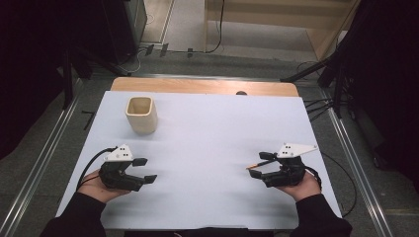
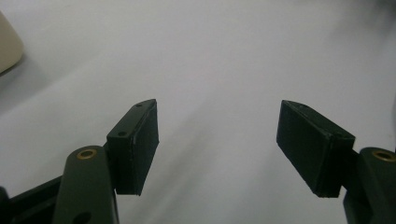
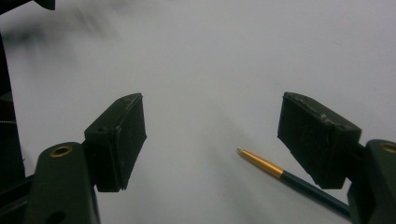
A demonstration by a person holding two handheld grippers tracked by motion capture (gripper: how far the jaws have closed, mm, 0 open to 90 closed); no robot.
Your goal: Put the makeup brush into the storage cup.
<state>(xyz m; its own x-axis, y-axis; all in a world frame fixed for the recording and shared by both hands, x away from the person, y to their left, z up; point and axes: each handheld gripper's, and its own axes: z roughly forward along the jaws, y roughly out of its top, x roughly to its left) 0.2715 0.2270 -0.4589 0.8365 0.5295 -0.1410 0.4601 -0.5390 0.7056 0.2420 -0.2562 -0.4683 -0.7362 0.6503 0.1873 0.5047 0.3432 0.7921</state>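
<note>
The right tool (image 3: 212,140) gaped wide, gripping nothing, straddling the pen (image 3: 289,179) to close on it; the left tool (image 2: 217,140), equally open and empty, waited near the cup (image 1: 141,114)

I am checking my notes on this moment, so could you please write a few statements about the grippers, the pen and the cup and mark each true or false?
1. The left gripper has its jaws apart with nothing between them. True.
2. The right gripper is clamped on the pen. False: its jaws are open and the pen lies on the table beside one jaw.
3. The cup stands upright on the table. True.
4. The pen is inside the cup. False: it lies by the right gripper.
5. The cup is nearer the right gripper. False: it stands on the left gripper's side.
</note>
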